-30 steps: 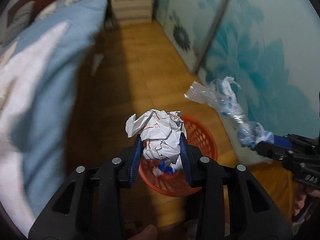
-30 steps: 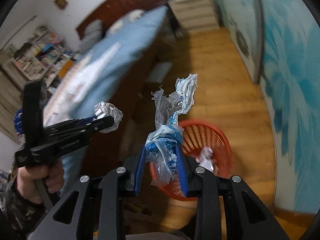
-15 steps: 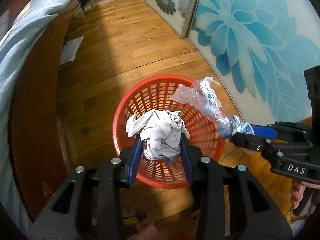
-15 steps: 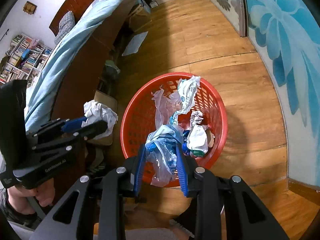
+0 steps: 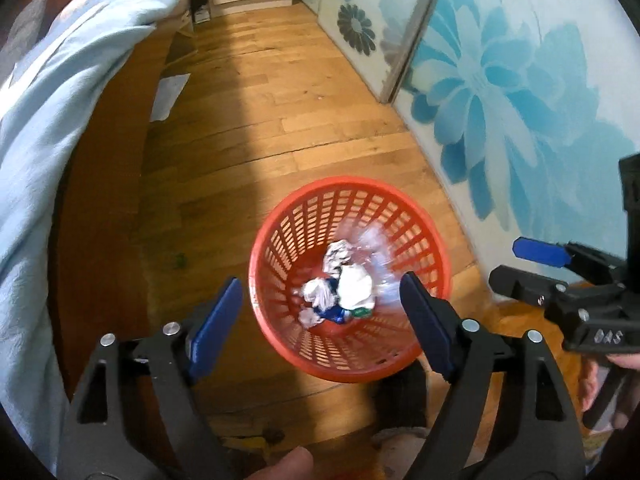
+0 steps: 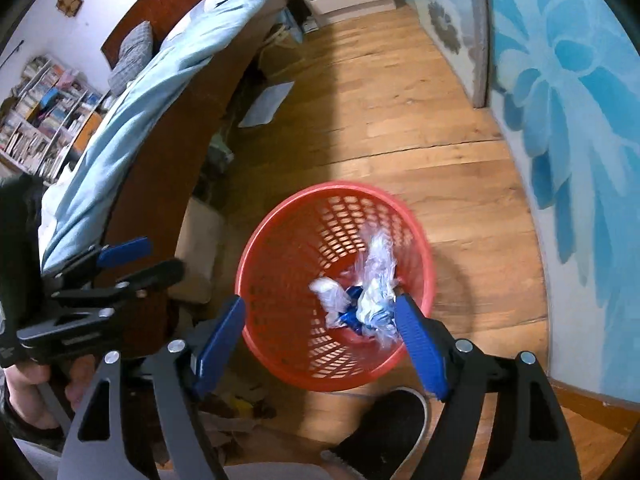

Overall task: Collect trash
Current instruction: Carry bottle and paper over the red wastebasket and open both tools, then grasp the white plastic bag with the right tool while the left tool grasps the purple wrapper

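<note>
Both grippers, left gripper (image 5: pixel 320 312) and right gripper (image 6: pixel 320 328), spread wide and empty above the red mesh basket (image 5: pixel 424 224). Crumpled paper (image 5: pixel 354 286) and plastic wrapper (image 6: pixel 378 280) inside the basket. Best lifted straight up, clear of the rim.

Wooden floor (image 5: pixel 280 112), blue-flowered wall (image 5: pixel 500 80), bed (image 6: pixel 160 92)

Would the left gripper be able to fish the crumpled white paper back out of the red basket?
Probably yes. The left gripper is open, right above the red basket, whose top is uncovered. The crumpled white paper lies on top of the other trash.
</note>
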Motion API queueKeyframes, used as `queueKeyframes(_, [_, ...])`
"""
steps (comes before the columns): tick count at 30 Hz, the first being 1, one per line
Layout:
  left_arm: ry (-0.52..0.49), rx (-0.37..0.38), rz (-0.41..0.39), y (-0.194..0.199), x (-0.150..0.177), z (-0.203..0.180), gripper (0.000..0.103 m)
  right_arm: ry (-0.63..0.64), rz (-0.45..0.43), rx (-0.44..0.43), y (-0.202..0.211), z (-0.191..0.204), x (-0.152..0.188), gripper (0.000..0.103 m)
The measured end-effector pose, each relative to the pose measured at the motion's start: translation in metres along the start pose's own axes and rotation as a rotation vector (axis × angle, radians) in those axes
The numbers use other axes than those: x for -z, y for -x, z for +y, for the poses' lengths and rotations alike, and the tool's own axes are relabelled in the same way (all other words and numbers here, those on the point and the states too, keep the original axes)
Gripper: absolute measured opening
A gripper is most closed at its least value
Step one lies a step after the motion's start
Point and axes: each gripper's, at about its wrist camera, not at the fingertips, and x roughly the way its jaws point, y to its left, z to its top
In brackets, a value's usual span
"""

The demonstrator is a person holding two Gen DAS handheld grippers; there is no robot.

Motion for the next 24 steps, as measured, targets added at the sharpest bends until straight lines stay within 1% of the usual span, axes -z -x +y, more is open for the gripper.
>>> queueKeyframes(3, [0.009,-0.006,-0.027,0.014,-0.003,0.005,0.082,-0.015,-0.036,0.019,0.019,0.002,-0.009,0.076])
queueKeyframes(6, [0.019,-0.002,-0.071,0.037,-0.008,0.014,0.082,-0.002,-0.068,0.022,0.042,0.016,-0.02,0.076])
queueKeyframes(8, [0.04,-0.003,-0.111,0.055,-0.011,0.023,0.082,0.028,-0.094,0.02,0.06,0.033,-0.029,0.077])
queueKeyframes(11, [0.096,-0.003,-0.173,0.089,-0.014,0.046,0.084,0.098,-0.141,0.016,0.087,0.07,-0.047,0.079])
queueKeyframes(13, [0.132,-0.015,-0.206,0.108,-0.013,0.061,0.084,0.166,-0.171,0.014,0.103,0.105,-0.062,0.081])
queueKeyframes(15, [0.176,-0.02,-0.235,0.126,-0.011,0.081,0.084,0.264,-0.187,0.009,0.113,0.148,-0.076,0.086])
queueKeyframes(17, [0.235,-0.039,-0.26,0.145,-0.006,0.107,0.085,0.342,-0.187,0.01,0.115,0.184,-0.086,0.088])
queueKeyframes(18, [0.271,-0.053,-0.272,0.156,-0.002,0.124,0.085,0.402,-0.181,0.01,0.113,0.214,-0.093,0.089])
queueKeyframes(19, [0.292,-0.064,-0.279,0.162,0.001,0.134,0.085,0.431,-0.174,0.001,0.111,0.232,-0.098,0.089])
queueKeyframes(21, [0.366,-0.1,-0.298,0.181,0.011,0.169,0.085,0.499,-0.15,-0.036,0.101,0.285,-0.111,0.091])
queueKeyframes(22, [0.391,-0.118,-0.31,0.188,0.015,0.181,0.085,0.518,-0.14,-0.053,0.097,0.305,-0.114,0.091])
queueKeyframes(23, [0.432,-0.153,-0.329,0.2,0.022,0.199,0.085,0.536,-0.126,-0.078,0.091,0.327,-0.118,0.092])
queueKeyframes(24, [0.478,-0.179,-0.342,0.21,0.03,0.219,0.085,0.543,-0.087,-0.129,0.078,0.358,-0.125,0.092])
